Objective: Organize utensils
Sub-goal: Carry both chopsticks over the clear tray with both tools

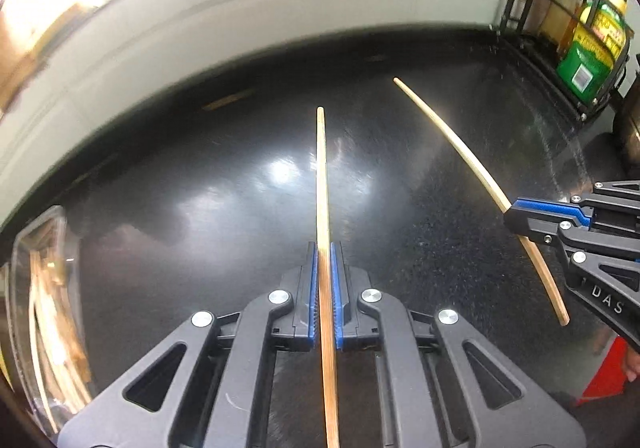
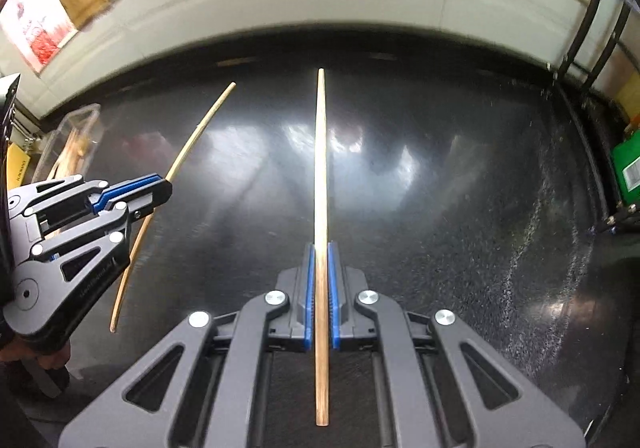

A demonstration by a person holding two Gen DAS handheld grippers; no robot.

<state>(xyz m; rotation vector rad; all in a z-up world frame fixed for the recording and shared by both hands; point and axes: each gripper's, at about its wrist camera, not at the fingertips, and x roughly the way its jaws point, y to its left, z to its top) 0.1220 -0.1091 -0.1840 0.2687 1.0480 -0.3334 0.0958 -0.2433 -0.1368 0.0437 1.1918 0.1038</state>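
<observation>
Chopsticks: one (image 1: 322, 208) clamped in left hand-held gripper (image 1: 324, 288), one (image 2: 320, 208) in right hand-held gripper (image 2: 320, 288), both above black desk (image 1: 200, 188). Pickup step; next, carry to clear container (image 1: 44, 308) (likely their home).

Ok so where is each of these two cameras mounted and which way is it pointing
Left wrist: sits on the left gripper, looks steeply down along its fingers at the black countertop; the right gripper shows at the right edge.
Right wrist: sits on the right gripper, facing down likewise; the left gripper and a hand show at left.
Shared: both chopsticks, one clamped in each gripper, and the clear container.
</observation>
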